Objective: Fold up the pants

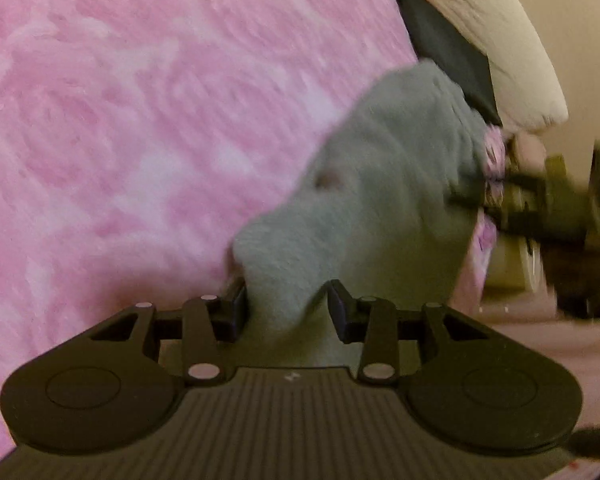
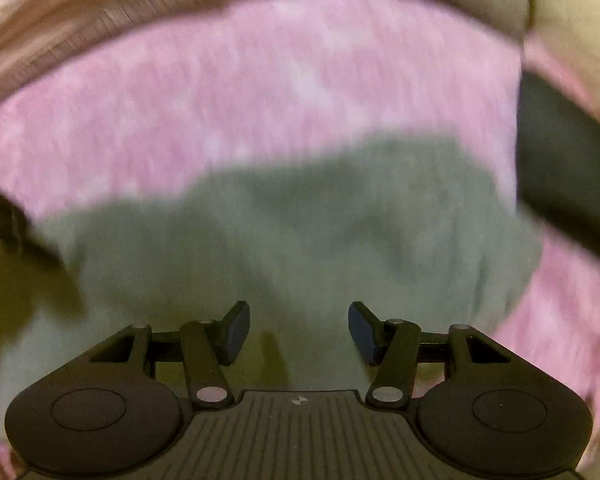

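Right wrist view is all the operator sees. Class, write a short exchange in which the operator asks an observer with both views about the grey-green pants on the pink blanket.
Operator: My right gripper is open above the pants. What is the left gripper doing?
Observer: A bunch of the pants sits between its jaws. I cannot confirm a firm pinch.
Operator: Any marks on the cloth?
Observer: Yes, a small dark spot on the side toward the pink blanket.

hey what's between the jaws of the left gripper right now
In the left wrist view, a bunch of the grey-green pants sits between the jaws of the left gripper, over the pink blanket.
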{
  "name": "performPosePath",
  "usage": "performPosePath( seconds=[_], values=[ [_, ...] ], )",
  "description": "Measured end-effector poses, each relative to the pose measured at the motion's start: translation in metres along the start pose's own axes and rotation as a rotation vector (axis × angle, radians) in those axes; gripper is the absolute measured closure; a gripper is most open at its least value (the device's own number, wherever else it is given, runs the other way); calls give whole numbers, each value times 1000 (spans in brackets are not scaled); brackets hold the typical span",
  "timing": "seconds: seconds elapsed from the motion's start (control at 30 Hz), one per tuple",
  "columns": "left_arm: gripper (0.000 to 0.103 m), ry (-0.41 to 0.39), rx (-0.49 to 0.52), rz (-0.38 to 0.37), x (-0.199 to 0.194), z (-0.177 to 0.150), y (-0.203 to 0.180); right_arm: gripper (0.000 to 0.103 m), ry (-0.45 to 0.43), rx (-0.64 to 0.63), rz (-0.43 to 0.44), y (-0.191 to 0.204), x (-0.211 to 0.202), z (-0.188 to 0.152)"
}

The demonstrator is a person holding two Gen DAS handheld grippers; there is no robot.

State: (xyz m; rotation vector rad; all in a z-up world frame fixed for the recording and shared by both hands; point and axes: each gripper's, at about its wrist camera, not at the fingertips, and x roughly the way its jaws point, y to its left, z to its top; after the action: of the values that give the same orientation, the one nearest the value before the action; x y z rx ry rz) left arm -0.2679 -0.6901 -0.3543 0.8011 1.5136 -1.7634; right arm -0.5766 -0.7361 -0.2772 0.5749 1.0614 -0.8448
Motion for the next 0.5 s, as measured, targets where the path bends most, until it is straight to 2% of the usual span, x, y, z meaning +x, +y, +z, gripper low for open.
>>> performPosePath(
  seconds=[0.07, 0.17, 0.2, 0.27, 0.37, 0.4, 0.47, 0.5],
  values=[
    [68, 8, -4, 2, 0, -4, -7, 51, -30, -25, 26, -7, 8, 18],
    [68, -8, -72, -6, -5, -4, -5, 51, 31, -3, 29, -28, 41, 34],
    [68, -15, -112, -14, -5, -3, -1, 51, 55, 13, 22, -36, 49, 34],
    [68, -36, -236, -55, -4, 1, 16, 52, 66, 41, 64, -53, 52, 31],
    [69, -62, -347, -124, 3, 11, 34, 52, 66, -9, 78, -54, 48, 25],
    [73, -68, -350, -128, 5, 17, 36, 52, 66, -11, 77, -53, 49, 24],
    [100, -99, -346, -107, 0, 22, 37, 52, 58, 8, 80, -57, 45, 19],
    [100, -147, -357, -89, -9, 23, 40, 53, 54, 17, 80, -58, 44, 18]
  ],
)
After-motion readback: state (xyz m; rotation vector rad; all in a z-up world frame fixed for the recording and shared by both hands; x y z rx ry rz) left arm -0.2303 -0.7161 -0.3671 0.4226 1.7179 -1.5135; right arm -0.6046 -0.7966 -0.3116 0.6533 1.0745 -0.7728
